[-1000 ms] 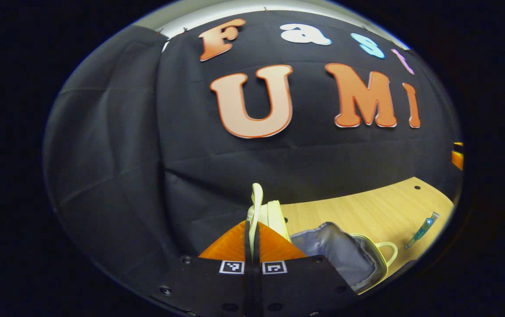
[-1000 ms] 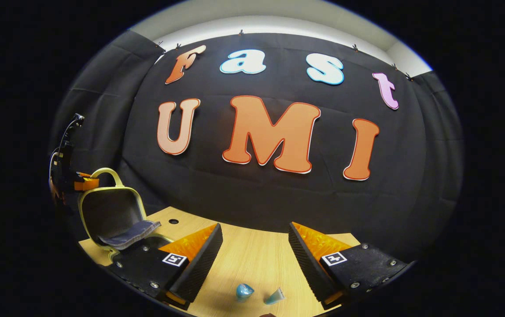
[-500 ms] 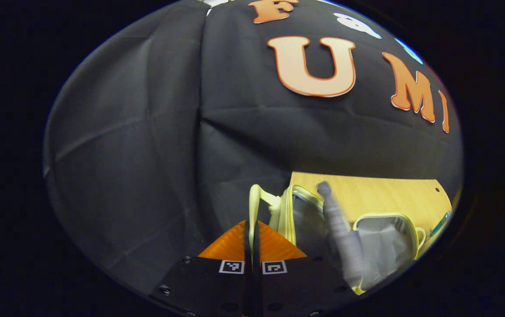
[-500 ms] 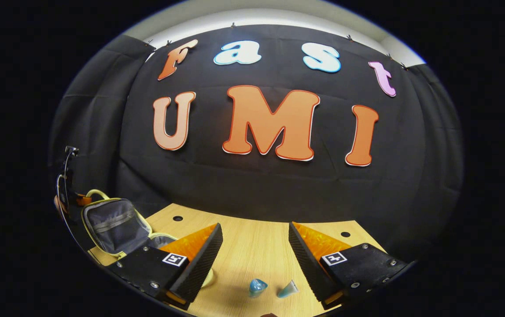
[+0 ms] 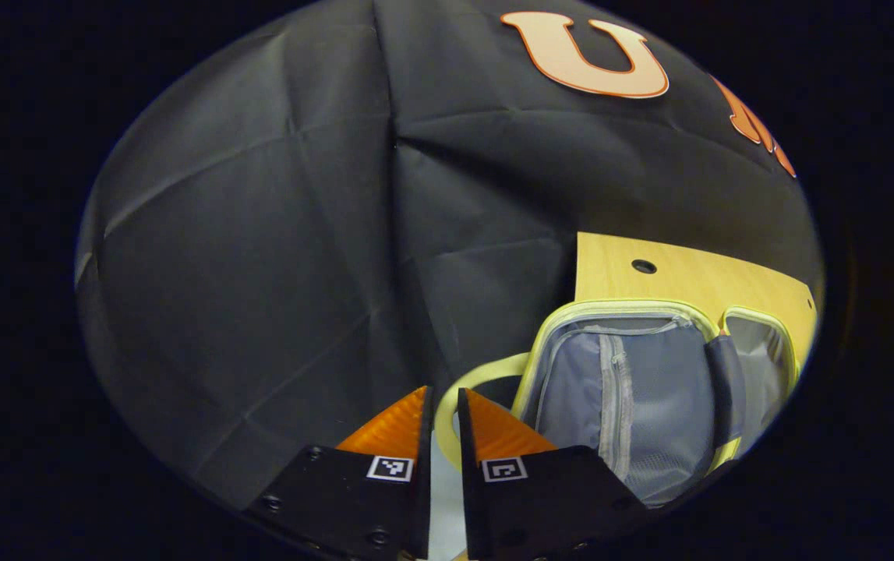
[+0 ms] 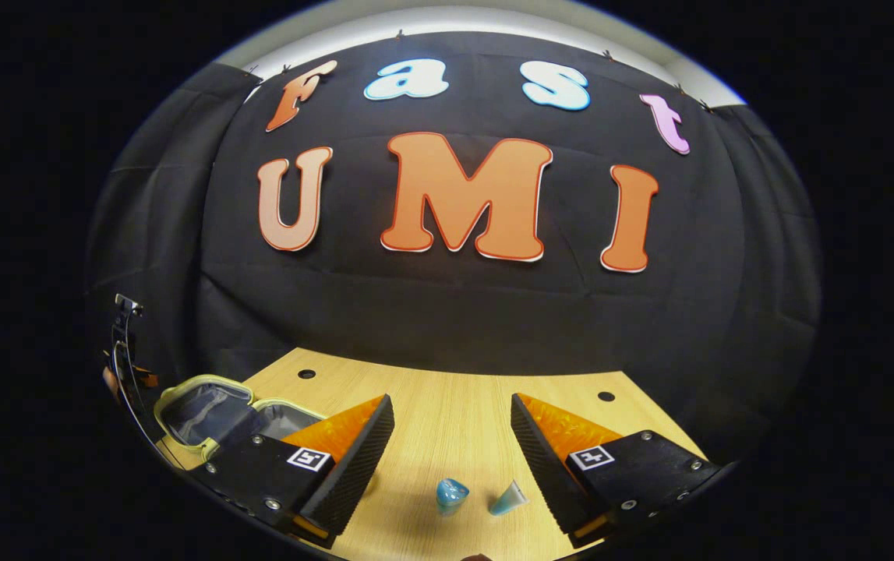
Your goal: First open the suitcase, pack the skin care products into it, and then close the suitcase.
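The suitcase [image 5: 634, 389] lies open flat at the table's [image 6: 447, 405] left edge, grey lining up. Left tongs [image 5: 443, 405] stand slightly apart beside its handle [image 5: 466, 397]. Right tongs [image 6: 450, 436] gape wide above two blue skin care tubes [image 6: 452, 495] near the front edge.

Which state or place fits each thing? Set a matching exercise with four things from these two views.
Things:
1. suitcase
2. left gripper
3. right gripper
4. skin care products

States or places:
A. fingers spread wide
B. lying on the table
C. opened flat, lining showing
D. fingers slightly apart beside the carry handle

Pairs: 1-C, 2-D, 3-A, 4-B
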A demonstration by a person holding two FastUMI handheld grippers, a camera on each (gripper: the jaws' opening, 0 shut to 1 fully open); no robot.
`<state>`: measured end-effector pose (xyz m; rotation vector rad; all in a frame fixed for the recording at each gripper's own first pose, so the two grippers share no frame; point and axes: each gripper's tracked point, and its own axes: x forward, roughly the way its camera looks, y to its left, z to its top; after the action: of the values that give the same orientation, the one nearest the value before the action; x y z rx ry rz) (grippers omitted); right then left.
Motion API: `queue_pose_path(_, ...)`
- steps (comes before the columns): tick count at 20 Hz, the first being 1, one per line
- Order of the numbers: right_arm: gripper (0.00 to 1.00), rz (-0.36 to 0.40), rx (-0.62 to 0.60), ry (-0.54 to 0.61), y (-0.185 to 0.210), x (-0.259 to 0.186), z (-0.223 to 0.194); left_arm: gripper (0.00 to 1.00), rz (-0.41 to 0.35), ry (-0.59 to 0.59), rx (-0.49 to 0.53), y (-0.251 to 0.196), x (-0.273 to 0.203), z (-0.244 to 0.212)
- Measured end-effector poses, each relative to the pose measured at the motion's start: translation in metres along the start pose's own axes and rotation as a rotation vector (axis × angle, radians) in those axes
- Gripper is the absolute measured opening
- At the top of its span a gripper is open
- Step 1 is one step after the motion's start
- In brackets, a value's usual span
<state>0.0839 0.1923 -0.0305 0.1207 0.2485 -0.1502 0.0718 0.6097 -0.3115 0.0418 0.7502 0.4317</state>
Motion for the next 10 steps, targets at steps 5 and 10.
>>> queue_pose_path(5, 0.95, 0.013, 0.005, 0.011, -0.016, -0.002, -0.016, 0.51, -0.042, -0.101, 0.05, -0.043, -0.036, 0.031)
queue_pose_path(10, 0.96, 0.055, 0.037, 0.052, -0.033, -0.001, -0.046, 0.78, -0.126, -0.225, 0.078, -0.114, -0.1, 0.07)
